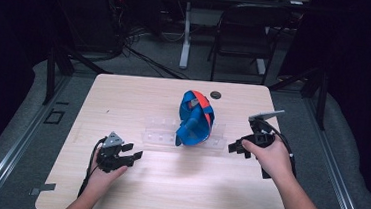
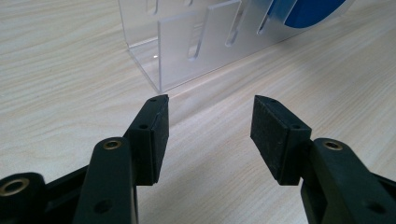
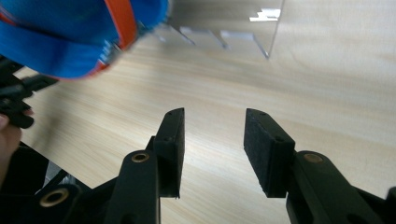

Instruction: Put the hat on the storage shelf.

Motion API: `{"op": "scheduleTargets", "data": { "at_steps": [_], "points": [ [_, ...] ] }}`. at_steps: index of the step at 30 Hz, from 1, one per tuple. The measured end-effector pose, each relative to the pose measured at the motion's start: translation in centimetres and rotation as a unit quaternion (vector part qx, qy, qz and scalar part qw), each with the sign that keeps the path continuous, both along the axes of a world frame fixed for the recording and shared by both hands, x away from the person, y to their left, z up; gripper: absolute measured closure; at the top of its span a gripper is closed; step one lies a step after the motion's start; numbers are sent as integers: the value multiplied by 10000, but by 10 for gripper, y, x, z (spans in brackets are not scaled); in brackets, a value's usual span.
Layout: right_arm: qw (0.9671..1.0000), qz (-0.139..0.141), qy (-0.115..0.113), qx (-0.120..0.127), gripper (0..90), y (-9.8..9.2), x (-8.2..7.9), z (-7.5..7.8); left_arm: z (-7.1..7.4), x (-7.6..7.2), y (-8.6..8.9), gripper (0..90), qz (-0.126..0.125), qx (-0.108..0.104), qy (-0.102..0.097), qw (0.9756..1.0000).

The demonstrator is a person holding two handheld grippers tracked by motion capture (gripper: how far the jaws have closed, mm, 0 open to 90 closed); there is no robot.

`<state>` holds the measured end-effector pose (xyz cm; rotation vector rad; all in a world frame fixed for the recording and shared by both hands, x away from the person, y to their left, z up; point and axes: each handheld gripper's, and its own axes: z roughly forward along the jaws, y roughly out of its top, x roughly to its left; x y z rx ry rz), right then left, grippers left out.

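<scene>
A clear acrylic slotted rack (image 1: 161, 132) lies across the middle of the wooden table (image 1: 139, 96). A blue rounded object with an orange band (image 1: 196, 118) stands upright in it. My left gripper (image 1: 132, 153) rests low near the table's front left, short of the rack's left end, its jaws open and bare. The left gripper view has the rack's corner (image 2: 187, 42) just beyond the left gripper (image 2: 210, 116), with a blue edge (image 2: 303, 9) behind. My right gripper (image 1: 233, 148) hovers at the rack's right end, open and holding nothing. The right gripper (image 3: 215, 135) faces bare table, with the blue object (image 3: 70, 32) up left.
A small dark round item (image 1: 216, 94) lies near the table's far edge. Behind the table stand a folding chair (image 1: 244, 34), a white post (image 1: 186, 34) and floor cables (image 1: 142, 56). A bit of tape (image 1: 41, 189) marks the front left corner.
</scene>
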<state>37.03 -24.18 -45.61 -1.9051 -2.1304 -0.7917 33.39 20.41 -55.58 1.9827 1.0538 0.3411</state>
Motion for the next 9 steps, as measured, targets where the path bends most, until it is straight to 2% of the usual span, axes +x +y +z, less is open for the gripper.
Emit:
{"op": "scheduleTargets", "data": {
  "at_steps": [1, 4, 8, 9],
  "points": [
    [10000, 45, -36, -58, 582, -2, -2, -3, 0, 0, 0, 476, 3, -5, -4, 10000],
    [9999, 47, -118, 77, 566, -6, -12, -16, 0, 0, 0, 475, 0, -1, -29, 10000],
    [9985, 140, -535, 36, 501, -8, -28, -34, 0, 0, -1, 467, 58, -37, -61, 10000],
    [9970, 198, -741, -18, 474, -7, -34, -41, 0, 0, -1, 466, 60, -36, -60, 10000]
  ]
}}
